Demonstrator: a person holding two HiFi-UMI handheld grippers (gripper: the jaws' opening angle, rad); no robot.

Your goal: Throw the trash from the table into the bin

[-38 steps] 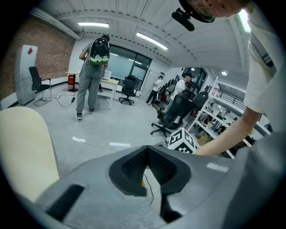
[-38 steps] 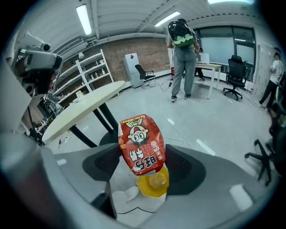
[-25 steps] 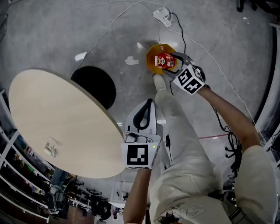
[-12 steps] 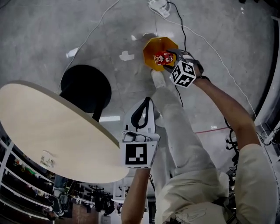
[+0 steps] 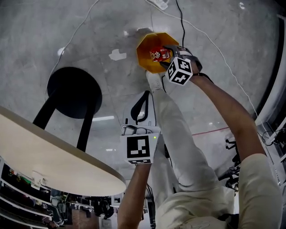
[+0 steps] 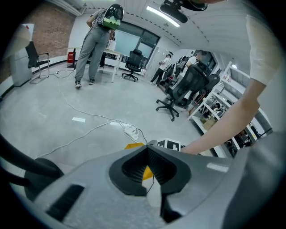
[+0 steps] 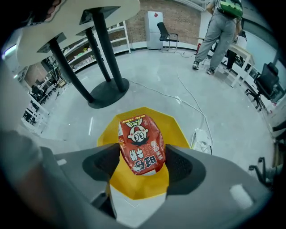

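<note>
My right gripper point(image 5: 164, 56) is shut on a red snack packet point(image 5: 157, 54) and holds it right over the open yellow bin point(image 5: 145, 47) on the floor. In the right gripper view the packet point(image 7: 140, 145) sits between both pads, with the bin point(image 7: 107, 134) directly below. My left gripper point(image 5: 146, 93) hangs lower in the head view, shut and with nothing in it. Through its jaws point(image 6: 147, 144) a sliver of the bin point(image 6: 133, 146) shows. The round pale table point(image 5: 44, 156) is at the lower left.
The table's black pedestal base point(image 5: 73, 91) stands left of the bin. My shoe point(image 5: 154, 80) is beside the bin. Cables and a power strip point(image 5: 156, 3) lie on the floor beyond. A person point(image 6: 96, 40) and office chairs point(image 6: 183, 89) are farther off.
Both grippers have sunk toward the floor. The right one, packet still in its jaws, now sits closer over the bin. The table has slid toward the lower left of the head view.
</note>
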